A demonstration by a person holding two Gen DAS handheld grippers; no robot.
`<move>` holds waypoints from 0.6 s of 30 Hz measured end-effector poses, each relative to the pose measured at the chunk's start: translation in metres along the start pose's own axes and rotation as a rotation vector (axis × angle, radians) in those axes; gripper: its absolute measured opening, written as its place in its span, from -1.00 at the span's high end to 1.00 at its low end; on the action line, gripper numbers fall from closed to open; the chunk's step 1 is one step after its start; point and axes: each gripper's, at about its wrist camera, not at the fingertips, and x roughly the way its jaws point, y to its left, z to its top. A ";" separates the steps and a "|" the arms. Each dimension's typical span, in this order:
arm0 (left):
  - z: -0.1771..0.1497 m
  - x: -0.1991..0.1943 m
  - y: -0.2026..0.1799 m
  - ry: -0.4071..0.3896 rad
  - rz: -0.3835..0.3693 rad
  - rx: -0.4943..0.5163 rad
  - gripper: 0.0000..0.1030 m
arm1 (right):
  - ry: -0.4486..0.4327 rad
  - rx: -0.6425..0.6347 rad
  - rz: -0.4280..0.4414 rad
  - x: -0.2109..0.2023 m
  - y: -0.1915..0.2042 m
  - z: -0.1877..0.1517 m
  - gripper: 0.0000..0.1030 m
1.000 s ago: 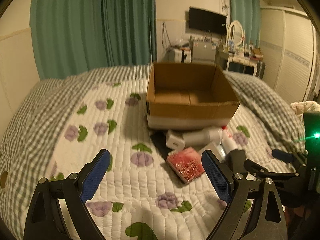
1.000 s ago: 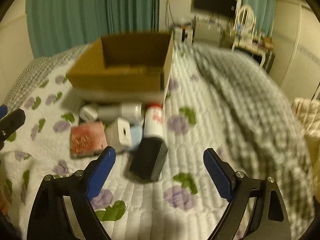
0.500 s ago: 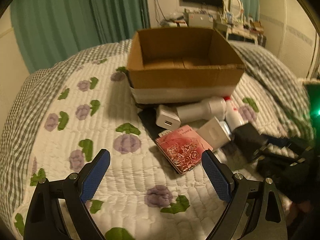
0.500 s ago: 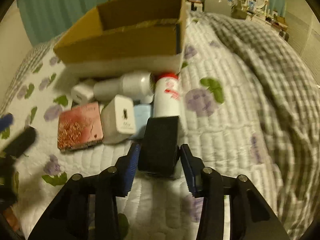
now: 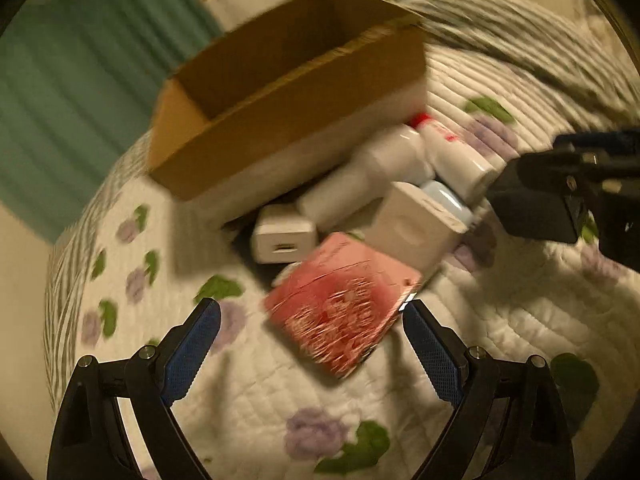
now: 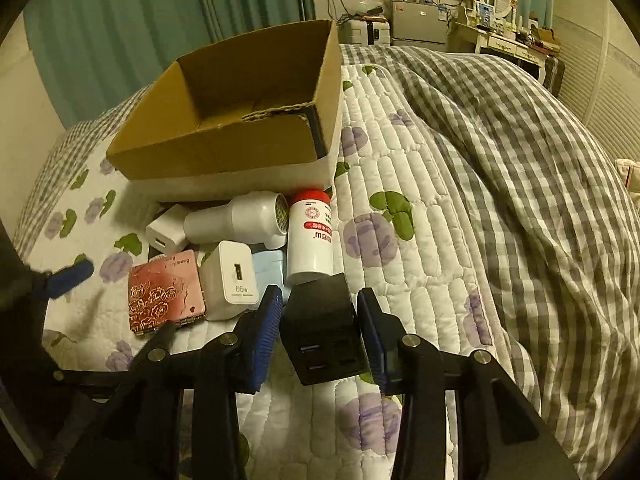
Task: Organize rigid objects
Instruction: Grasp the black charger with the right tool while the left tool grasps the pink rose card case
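A black rectangular multi-port USB charger block [image 6: 326, 334] sits clamped between the blue-padded fingers of the right gripper [image 6: 318, 330], its port face turned toward the camera, at the near edge of the cluster of objects on the white quilted bedspread with purple flowers and green leaves [image 6: 404, 216]. In the left wrist view the same black block [image 5: 536, 208] shows at far right in that gripper's grip.

Just beyond it lies a white cylindrical bottle with a red cap and red label [image 6: 311, 236], on its side. To the left of the block are a white 66W wall charger cube [image 6: 232, 280] with a pale blue object [image 6: 270, 262] beside it, and further left a flat pink case with a rose pattern [image 6: 164, 290]. Farther off lie a white hair-dryer-shaped device [image 6: 240, 220] and a smaller white adapter [image 6: 166, 234].

Behind them all stands an open brown cardboard box with a white lower band [image 6: 224, 152], nothing visible inside it.

The left gripper [image 5: 312, 350] hangs over the pink case [image 5: 340, 304], jaws spread wide, holding nothing; that view is blurred.

A grey-and-white checked duvet [image 6: 520, 160] covers the right of the bed, with teal curtains [image 6: 120, 20] behind.
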 end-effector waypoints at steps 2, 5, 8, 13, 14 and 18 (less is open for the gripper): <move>0.002 0.008 -0.006 0.011 -0.056 0.044 -0.84 | 0.002 -0.002 -0.003 0.001 0.000 0.000 0.25; 0.005 0.019 -0.007 0.032 -0.086 0.059 -0.80 | 0.004 0.004 -0.004 0.001 0.000 0.000 0.25; 0.014 0.019 0.008 0.028 -0.147 0.014 -0.65 | 0.005 -0.002 -0.009 0.001 0.001 0.000 0.25; 0.015 0.016 0.037 0.026 -0.230 -0.054 0.18 | -0.002 0.010 -0.010 -0.002 0.000 0.000 0.25; 0.015 0.018 0.045 0.029 -0.220 -0.069 0.25 | -0.003 0.011 -0.010 -0.002 0.000 0.000 0.25; 0.012 0.026 0.067 0.030 -0.261 -0.160 0.41 | -0.044 -0.005 -0.007 -0.011 0.006 0.003 0.61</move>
